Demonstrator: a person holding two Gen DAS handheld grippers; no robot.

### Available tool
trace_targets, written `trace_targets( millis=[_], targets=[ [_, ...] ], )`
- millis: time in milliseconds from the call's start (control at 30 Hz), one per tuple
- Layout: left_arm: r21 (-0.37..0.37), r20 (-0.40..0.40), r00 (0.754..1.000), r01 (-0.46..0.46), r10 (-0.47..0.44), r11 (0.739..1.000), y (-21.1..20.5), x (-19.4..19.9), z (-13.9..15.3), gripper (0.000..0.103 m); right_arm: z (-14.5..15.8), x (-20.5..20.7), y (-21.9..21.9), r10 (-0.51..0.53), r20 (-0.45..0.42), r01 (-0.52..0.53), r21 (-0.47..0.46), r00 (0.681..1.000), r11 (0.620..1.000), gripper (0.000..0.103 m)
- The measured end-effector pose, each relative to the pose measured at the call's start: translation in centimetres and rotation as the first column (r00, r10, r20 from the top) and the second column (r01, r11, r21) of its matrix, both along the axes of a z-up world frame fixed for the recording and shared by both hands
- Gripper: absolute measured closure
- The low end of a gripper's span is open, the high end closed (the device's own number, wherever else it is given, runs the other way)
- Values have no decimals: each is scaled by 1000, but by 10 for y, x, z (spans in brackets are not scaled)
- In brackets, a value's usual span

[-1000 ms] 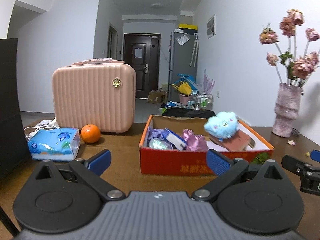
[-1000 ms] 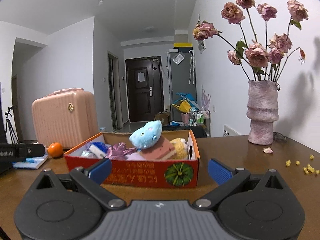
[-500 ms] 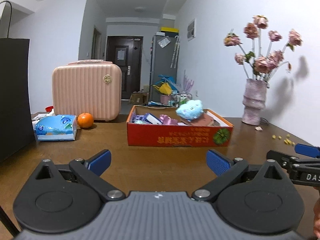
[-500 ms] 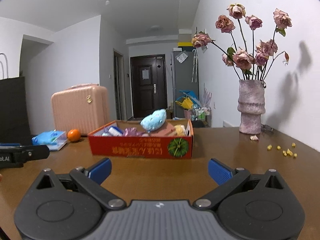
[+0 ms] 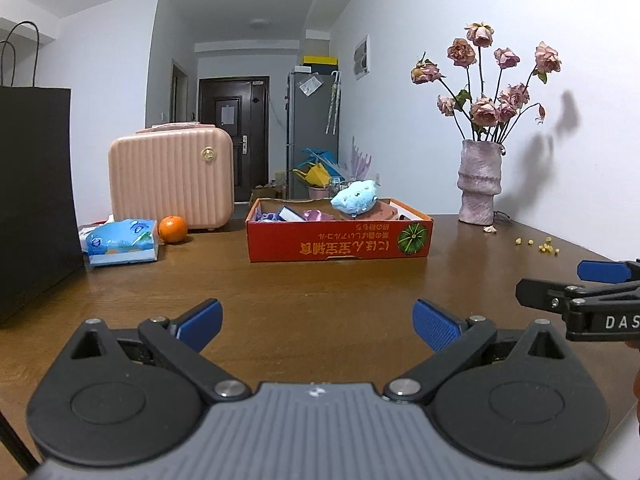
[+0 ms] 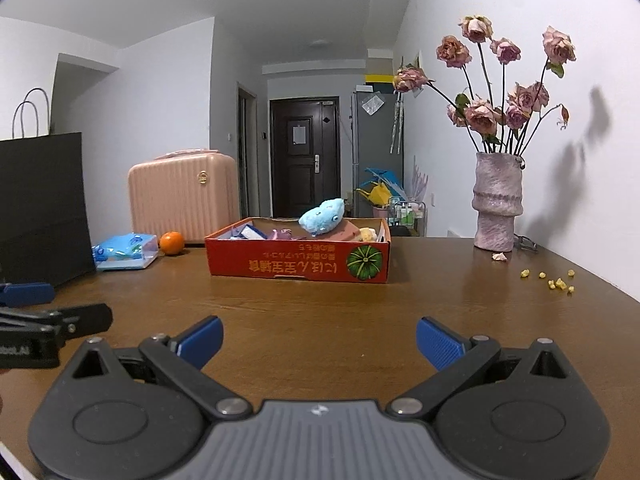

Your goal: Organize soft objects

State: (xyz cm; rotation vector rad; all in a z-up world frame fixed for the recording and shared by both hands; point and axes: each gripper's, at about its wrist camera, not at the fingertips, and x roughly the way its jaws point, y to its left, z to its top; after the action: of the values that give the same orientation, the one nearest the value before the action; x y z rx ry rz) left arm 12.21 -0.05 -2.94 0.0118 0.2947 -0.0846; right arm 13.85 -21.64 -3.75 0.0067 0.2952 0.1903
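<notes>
Facing the red cardboard box [image 5: 339, 240] well ahead on the tabletop [image 5: 320, 292], both the left gripper [image 5: 318, 322] and right gripper [image 6: 319, 338] stood released and empty; the blue plush toy [image 6: 323, 216] lay atop its contents, neither gripper evidently nearer.

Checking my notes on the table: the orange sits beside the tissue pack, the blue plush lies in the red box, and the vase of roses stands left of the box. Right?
Not quite. In the right wrist view the vase of roses stands right of the red box, not left. The orange beside the tissue pack and the blue plush in the box are correct.
</notes>
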Motion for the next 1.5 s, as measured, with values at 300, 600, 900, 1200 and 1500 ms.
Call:
trace_targets(
  millis=[300, 600, 900, 1200, 1500],
  targets=[
    [-6, -4, 1000, 0, 0, 1000, 0, -10, 1, 0, 5, -12, 0, -14, 15, 14, -6, 1000, 1000, 0],
    [0, 5, 1000, 9, -9, 1000, -2, -13, 3, 0, 6, -14, 0, -17, 20, 17, -4, 1000, 1000, 0],
    [1, 7, 1000, 9, -9, 1000, -3, -13, 3, 0, 7, -14, 0, -16, 20, 16, -3, 1000, 1000, 0],
    [1, 7, 1000, 11, -11, 1000, -3, -13, 3, 0, 7, -14, 0, -16, 20, 16, -4, 1000, 1000, 0],
    [0, 6, 1000, 11, -11, 1000, -3, -13, 3, 0, 7, -14, 0, -17, 21, 17, -3, 1000, 1000, 0]
  ],
)
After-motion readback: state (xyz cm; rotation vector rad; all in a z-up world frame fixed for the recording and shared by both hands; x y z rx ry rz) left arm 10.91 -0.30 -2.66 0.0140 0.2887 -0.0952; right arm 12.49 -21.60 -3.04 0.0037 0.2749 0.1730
